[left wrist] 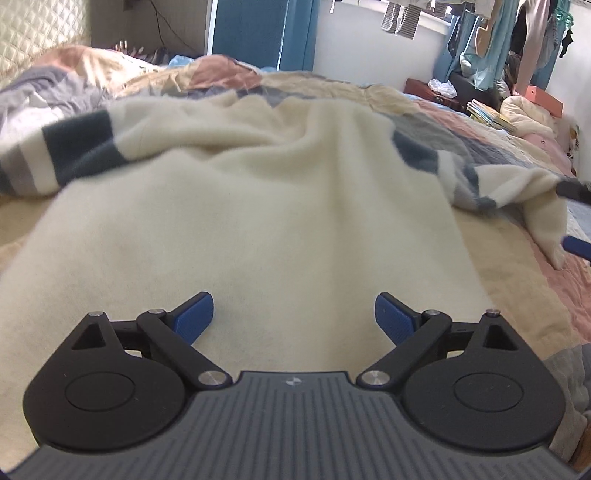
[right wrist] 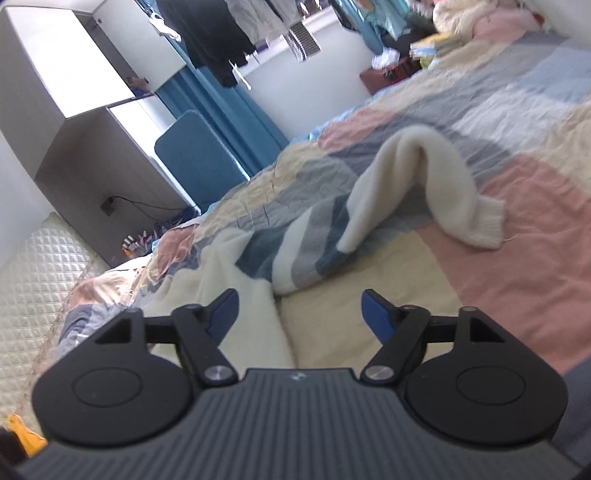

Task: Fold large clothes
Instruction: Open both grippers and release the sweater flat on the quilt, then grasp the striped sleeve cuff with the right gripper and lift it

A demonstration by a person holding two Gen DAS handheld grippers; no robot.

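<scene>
A cream sweater (left wrist: 258,206) with blue and grey striped sleeves lies spread on a patchwork quilt (left wrist: 517,280). My left gripper (left wrist: 294,317) hovers open just over the sweater's plain body, and nothing sits between its blue pads. In the right wrist view the sweater's side (right wrist: 229,266) and its striped right sleeve (right wrist: 436,177) lie crumpled ahead, the cuff draped on the quilt (right wrist: 517,221). My right gripper (right wrist: 300,314) stands open over the sweater's edge and holds nothing. Its fingers (left wrist: 576,245) show at the left wrist view's right edge, beside the sleeve.
A quilted headboard (left wrist: 37,29) stands at the bed's far left. Blue curtains (left wrist: 258,33) and hanging clothes (left wrist: 517,37) line the far wall. Books (left wrist: 487,114) and bedding pile up at the far right. A grey cabinet (right wrist: 74,74) stands beside the bed.
</scene>
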